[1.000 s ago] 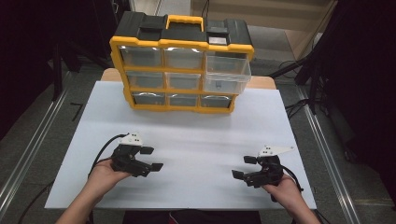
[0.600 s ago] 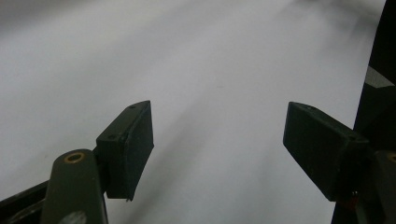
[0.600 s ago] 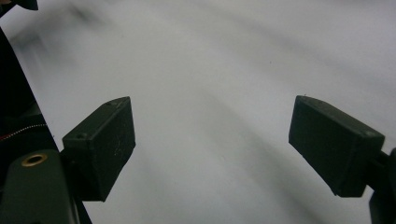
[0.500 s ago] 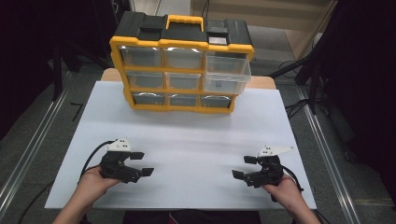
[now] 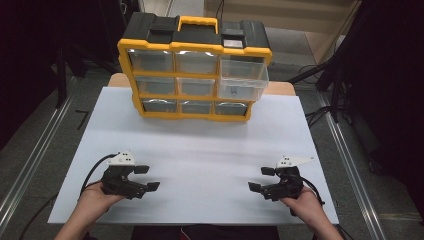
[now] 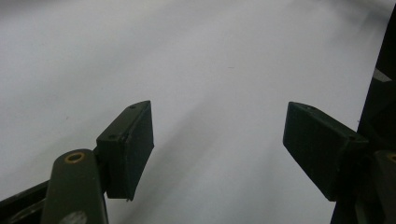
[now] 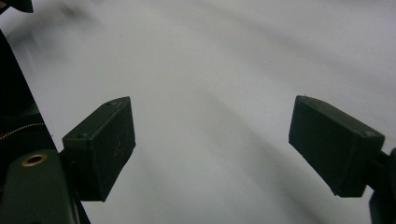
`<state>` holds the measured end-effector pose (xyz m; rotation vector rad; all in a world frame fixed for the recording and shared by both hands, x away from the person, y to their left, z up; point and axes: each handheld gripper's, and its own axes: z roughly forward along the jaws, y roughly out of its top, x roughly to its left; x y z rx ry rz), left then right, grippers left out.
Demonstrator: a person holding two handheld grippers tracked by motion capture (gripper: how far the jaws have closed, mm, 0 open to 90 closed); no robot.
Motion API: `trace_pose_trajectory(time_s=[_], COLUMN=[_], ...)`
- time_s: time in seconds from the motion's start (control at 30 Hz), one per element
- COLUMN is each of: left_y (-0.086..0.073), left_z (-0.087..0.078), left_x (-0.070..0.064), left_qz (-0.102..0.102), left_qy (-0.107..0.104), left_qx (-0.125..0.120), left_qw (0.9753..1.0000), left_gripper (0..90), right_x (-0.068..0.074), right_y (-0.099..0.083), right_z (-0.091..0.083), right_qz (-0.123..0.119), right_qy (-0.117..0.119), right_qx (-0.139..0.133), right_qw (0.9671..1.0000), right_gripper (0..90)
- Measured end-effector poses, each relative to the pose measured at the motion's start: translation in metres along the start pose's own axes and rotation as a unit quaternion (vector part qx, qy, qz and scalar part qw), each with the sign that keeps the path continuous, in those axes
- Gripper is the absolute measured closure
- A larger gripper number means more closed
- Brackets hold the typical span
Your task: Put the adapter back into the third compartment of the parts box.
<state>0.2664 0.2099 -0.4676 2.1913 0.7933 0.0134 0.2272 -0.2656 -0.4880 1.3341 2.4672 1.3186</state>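
Observation:
A yellow and black drawer cabinet point(image 5: 195, 70) stands at the back of the white table point(image 5: 200, 150). Its top right clear drawer point(image 5: 242, 80) is pulled out; the other drawers sit flush. My left gripper point(image 5: 147, 178) rests low near the front left of the table, open, with nothing between its jaws. My right gripper point(image 5: 261, 179) is at the front right, also open and empty. In the left gripper view the left gripper point(image 6: 219, 140) spans bare white table. The right gripper point(image 7: 215, 140) stands the same way in the right gripper view.
Metal rails point(image 5: 30, 165) run along both sides of the table. Black stands and cables point(image 5: 330, 75) are at the back right. A wide stretch of bare white table lies between the grippers and the cabinet.
My left gripper has drifted slightly left and toward the front edge. The right gripper has stayed in place.

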Motion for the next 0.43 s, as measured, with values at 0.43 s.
trace_pose_trajectory(time_s=[0.43], left_y=[-0.0021], left_z=[-0.0014], left_x=[0.003], left_qz=[-0.002], left_qy=[0.004], left_qx=[0.003], left_qw=[1.0], left_gripper=[25.0], right_x=[-0.0001], right_y=[-0.0001], right_z=[0.0002], right_qz=[0.0], right_qy=[0.002], right_qx=[0.0], right_qw=[1.0], right_gripper=[12.9])
